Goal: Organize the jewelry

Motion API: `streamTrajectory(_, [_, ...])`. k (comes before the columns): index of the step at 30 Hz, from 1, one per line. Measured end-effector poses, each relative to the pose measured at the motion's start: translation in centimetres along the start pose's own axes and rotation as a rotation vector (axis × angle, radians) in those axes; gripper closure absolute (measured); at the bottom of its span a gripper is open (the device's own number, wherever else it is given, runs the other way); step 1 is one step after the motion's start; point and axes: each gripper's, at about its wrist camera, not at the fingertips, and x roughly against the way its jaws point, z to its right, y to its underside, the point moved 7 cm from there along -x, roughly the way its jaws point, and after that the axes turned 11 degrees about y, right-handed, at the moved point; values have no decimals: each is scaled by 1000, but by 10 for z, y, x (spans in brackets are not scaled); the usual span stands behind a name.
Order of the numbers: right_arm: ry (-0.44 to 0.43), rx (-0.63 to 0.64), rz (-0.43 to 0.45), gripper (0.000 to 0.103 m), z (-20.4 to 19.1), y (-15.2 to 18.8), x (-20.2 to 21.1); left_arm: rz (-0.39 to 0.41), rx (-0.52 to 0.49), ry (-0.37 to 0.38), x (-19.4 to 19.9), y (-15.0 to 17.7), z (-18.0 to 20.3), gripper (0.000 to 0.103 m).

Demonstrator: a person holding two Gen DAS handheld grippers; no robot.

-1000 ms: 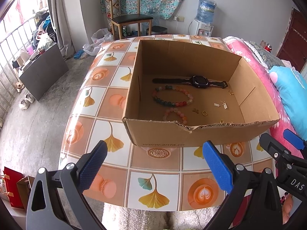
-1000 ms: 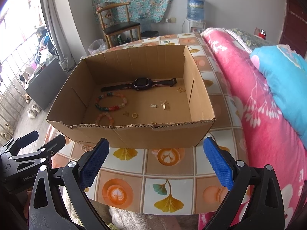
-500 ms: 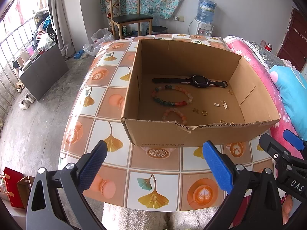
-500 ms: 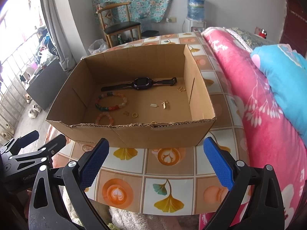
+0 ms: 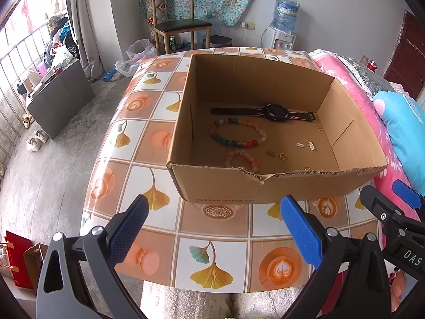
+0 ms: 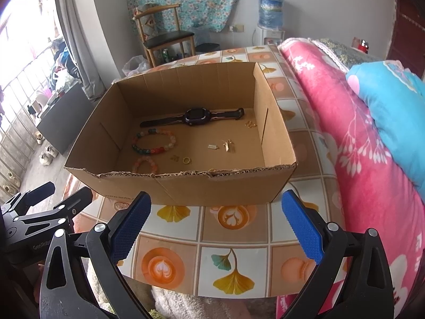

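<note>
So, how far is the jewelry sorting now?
Done: the watch, both bead bracelets and the small gold pieces lie in the cardboard box. In hand: nothing; the left gripper and right gripper are open before it. Left: possibly arranging them.

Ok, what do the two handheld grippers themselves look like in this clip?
The left gripper and the right gripper look alike: black angular finger frames with silver rivets, each tipped with a blue, finely textured pad. White lettering marks the bodies: "DAS" on the right gripper seen from the left wrist view, "GenRobo" on the left seen from the right. No cables or sleeves show.
</note>
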Motion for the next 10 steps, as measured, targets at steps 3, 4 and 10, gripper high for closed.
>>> streamTrajectory(3, [-1, 0, 0, 8, 0, 0, 1, -1, 0, 1, 0, 0, 0, 5])
streamTrajectory(4, [0, 0, 0, 8, 0, 0, 1, -2, -1, 1, 0, 0, 1, 5])
streamTrajectory(10, [1, -1, -1, 8, 0, 1, 0, -1, 2, 2, 0, 0, 2, 5])
